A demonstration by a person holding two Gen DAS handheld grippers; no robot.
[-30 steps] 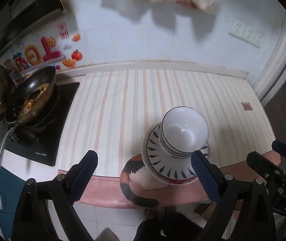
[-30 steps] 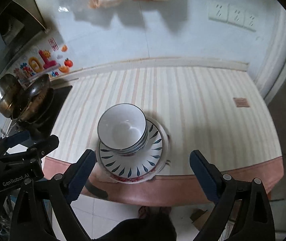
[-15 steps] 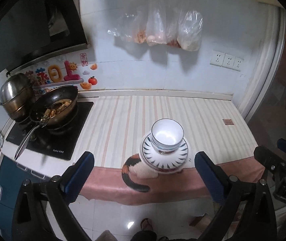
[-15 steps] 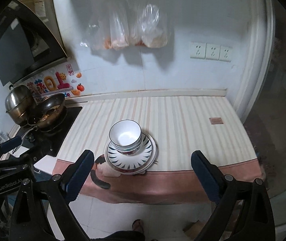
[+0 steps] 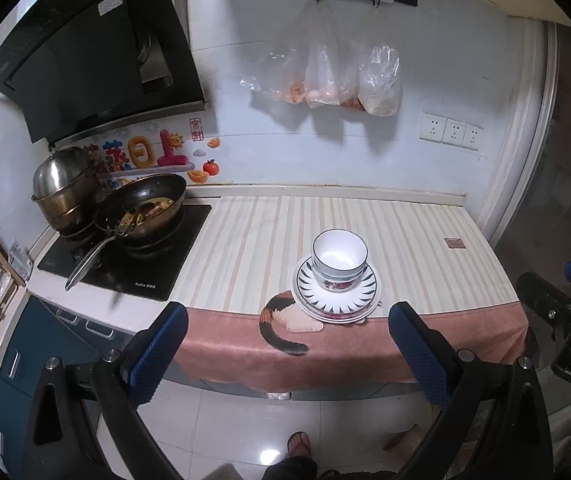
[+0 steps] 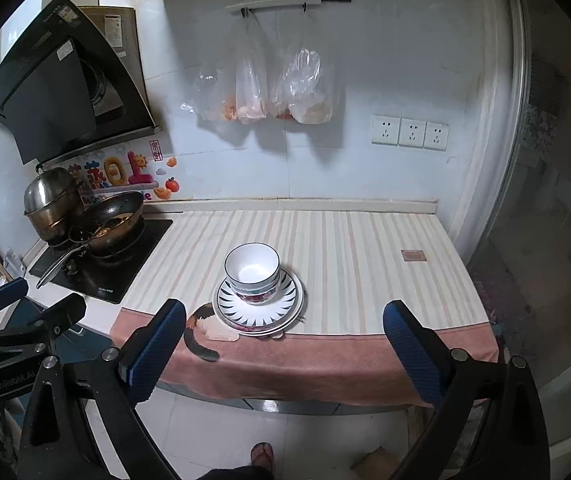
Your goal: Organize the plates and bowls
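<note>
Several bowls (image 5: 339,258) sit nested in a short stack, the top one white inside with a dark rim, and they rest on a pile of plates (image 5: 335,298) whose top plate has dark petal marks around its border. That pile stands close to the front edge of the counter, on a striped cloth (image 5: 405,236) whose pink hem (image 5: 345,352) hangs over the edge; the plates' front rim reaches almost to where the hem begins. A cat figure printed on the cloth (image 5: 281,320) lies just beside the plates to their left.

Bare striped cloth spreads wide to the right of the stack, behind it up to the wall, and to its left as far as the black cooktop (image 5: 125,256). On the cooktop stand a dark wok with food (image 5: 141,210) and a steel pot (image 5: 65,188). Plastic bags (image 5: 341,76) hang on the wall above.

Both the left gripper (image 5: 285,352) and the right gripper (image 6: 283,350) hang well in front of the counter, above the floor tiles, jaws spread wide and holding nothing. A sandalled foot (image 5: 299,444) shows below.
</note>
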